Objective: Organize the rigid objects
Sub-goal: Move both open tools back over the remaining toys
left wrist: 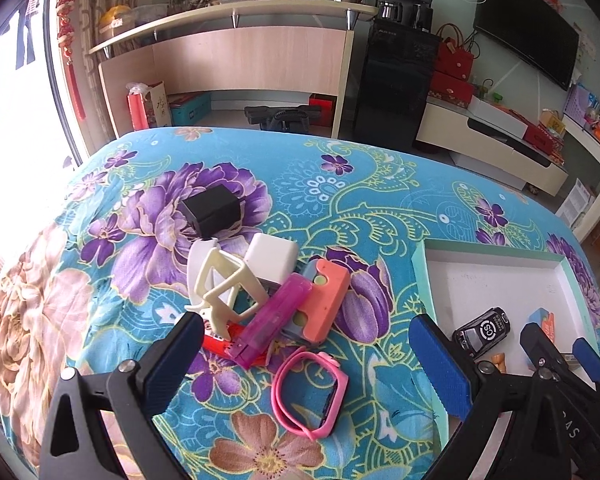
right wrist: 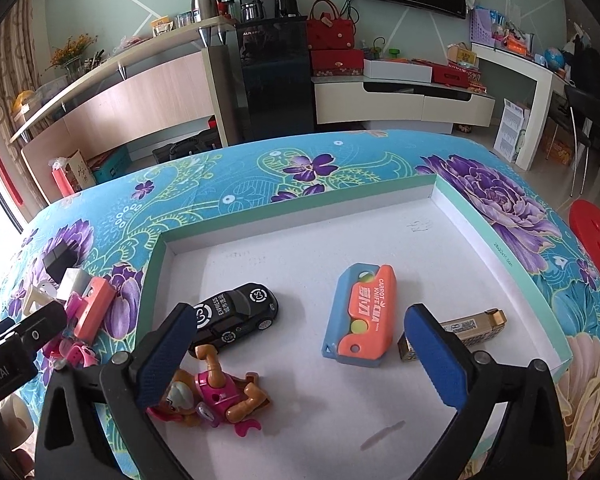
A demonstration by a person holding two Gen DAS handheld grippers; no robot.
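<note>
A white tray with mint rim (right wrist: pixel 380 194) (left wrist: pixel 492 250) holds a black toy car (right wrist: pixel 236 316) (left wrist: pixel 482 330), an orange-blue carrot knife (right wrist: pixel 362 316), a gold-capped lighter (right wrist: pixel 474 326) and a pink toy figure (right wrist: pixel 212 396). My right gripper (right wrist: pixel 300 360) is open and empty above the tray; it also shows in the left wrist view (left wrist: pixel 556 346). On the cloth lies a pile: cream frame (left wrist: pixel 224 284), white block (left wrist: pixel 270 260), magenta lighter (left wrist: pixel 272 320), orange-blue knife (left wrist: pixel 324 304), black box (left wrist: pixel 212 210), pink watch (left wrist: pixel 312 392). My left gripper (left wrist: pixel 304 348) is open above the pile.
The table wears a teal floral cloth (left wrist: pixel 340 200). A red stool (right wrist: pixel 596 248) stands to the right. Behind are a wooden counter (left wrist: pixel 236 60), a black dispenser (left wrist: pixel 396 72) and a TV stand (right wrist: pixel 404 100).
</note>
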